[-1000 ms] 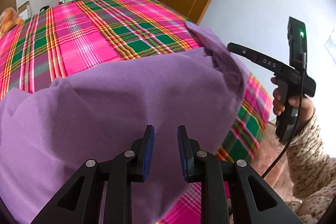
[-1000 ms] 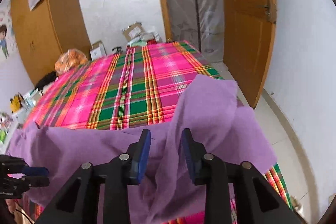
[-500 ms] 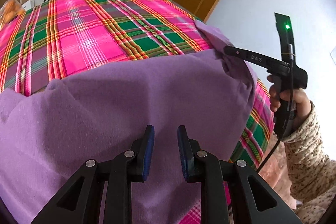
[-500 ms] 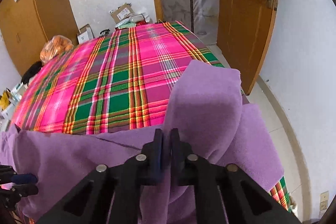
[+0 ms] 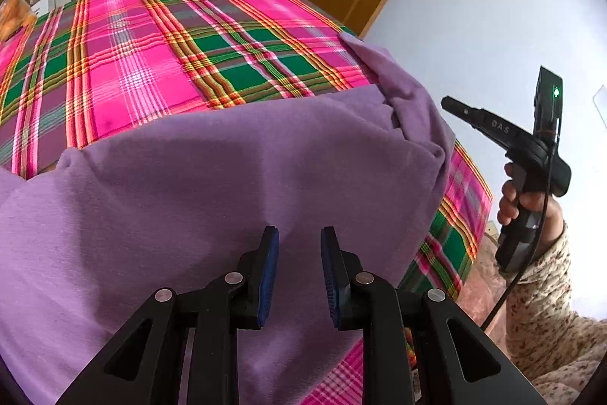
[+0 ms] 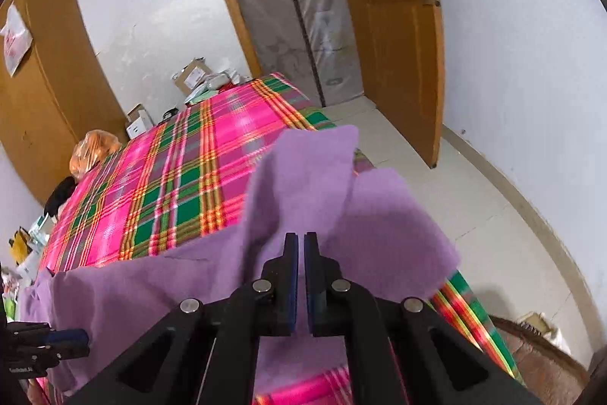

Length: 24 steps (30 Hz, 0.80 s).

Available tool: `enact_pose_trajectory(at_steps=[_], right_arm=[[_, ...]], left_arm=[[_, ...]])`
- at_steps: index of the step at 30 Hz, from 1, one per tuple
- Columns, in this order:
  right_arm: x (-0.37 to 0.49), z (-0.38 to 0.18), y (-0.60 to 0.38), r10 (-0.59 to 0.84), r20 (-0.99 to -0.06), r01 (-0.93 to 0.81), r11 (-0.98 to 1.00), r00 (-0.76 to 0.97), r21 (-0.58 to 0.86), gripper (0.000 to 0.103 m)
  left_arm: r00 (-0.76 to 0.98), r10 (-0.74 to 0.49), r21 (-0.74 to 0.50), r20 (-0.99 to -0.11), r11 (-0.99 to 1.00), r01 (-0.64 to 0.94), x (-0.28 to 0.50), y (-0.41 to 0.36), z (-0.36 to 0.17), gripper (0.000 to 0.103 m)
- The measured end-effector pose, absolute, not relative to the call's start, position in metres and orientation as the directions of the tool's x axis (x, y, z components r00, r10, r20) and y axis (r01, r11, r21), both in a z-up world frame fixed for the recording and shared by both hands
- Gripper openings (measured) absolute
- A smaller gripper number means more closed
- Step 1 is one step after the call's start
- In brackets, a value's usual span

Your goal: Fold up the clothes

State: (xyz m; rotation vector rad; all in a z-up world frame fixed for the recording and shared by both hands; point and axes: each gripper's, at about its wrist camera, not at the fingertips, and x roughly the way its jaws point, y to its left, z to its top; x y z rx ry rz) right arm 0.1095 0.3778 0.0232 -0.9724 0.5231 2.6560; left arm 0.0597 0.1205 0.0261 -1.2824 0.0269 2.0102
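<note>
Since the earlier frame the right gripper has pulled clear of the garment: in the left wrist view it now hangs at right of frame, apart from the cloth edge it reached half a second back. Its jaws have closed to near contact; in the right wrist view the pads stand almost together with purple cloth seen behind them, and whether any fabric is pinched cannot be told. The left view shows its tip bare.

Left gripper: jaws part-way apart, blue pads poised over the garment with a gap between them, nothing grasped.

Garment: plain purple, soft matte fabric, no visible print. It lies across the near edge of the bed, filling the lower half of the left view. The surface is mostly smooth with shallow folds. At its upper right corner a flap is bunched and creased, with one pointed end lying on the plaid cover. In the right wrist view that flap stands up in the frame centre, and a second lobe droops over the bed's edge at right.

A hand in a speckled sleeve grips the right gripper's handle.
</note>
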Motion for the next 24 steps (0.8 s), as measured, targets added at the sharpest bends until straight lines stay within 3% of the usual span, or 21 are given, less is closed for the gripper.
enact_pose_trajectory(at_steps=[8,10,12,16,17,20,24], right_arm=[[0.102,0.030,0.375,0.044,-0.621,-0.287,-0.910,-0.783,0.298,0.006],[0.093,0.034,0.369,0.021,-0.611,-0.250,-0.923,-0.791,0.292,0.017],[0.076,0.033,0.365,0.014,-0.644,-0.237,-0.936,-0.765,0.262,0.038],[0.055,0.026,0.359,-0.011,-0.691,-0.211,-0.948,-0.723,0.236,0.038],[0.054,0.023,0.359,-0.010,-0.697,-0.213,-0.949,-0.717,0.232,0.037],[0.053,0.018,0.360,0.013,-0.713,-0.242,-0.945,-0.701,0.221,0.003],[0.068,0.019,0.366,0.038,-0.702,-0.265,-0.939,-0.712,0.218,0.003]], left_arm=[[-0.231,0.550,-0.329,-0.803,-0.732,-0.597,0.060,0.127,0.026,0.023],[-0.234,0.542,-0.326,-0.807,-0.740,-0.589,0.057,0.128,0.025,0.023],[-0.231,0.538,-0.330,-0.811,-0.745,-0.579,0.055,0.128,0.023,0.023],[-0.225,0.531,-0.335,-0.817,-0.755,-0.564,0.051,0.128,0.022,0.023],[-0.221,0.533,-0.341,-0.817,-0.754,-0.561,0.050,0.128,0.022,0.023],[-0.220,0.541,-0.355,-0.812,-0.757,-0.549,0.046,0.126,0.025,0.023],[-0.225,0.570,-0.398,-0.791,-0.757,-0.519,0.040,0.118,0.035,0.023]])
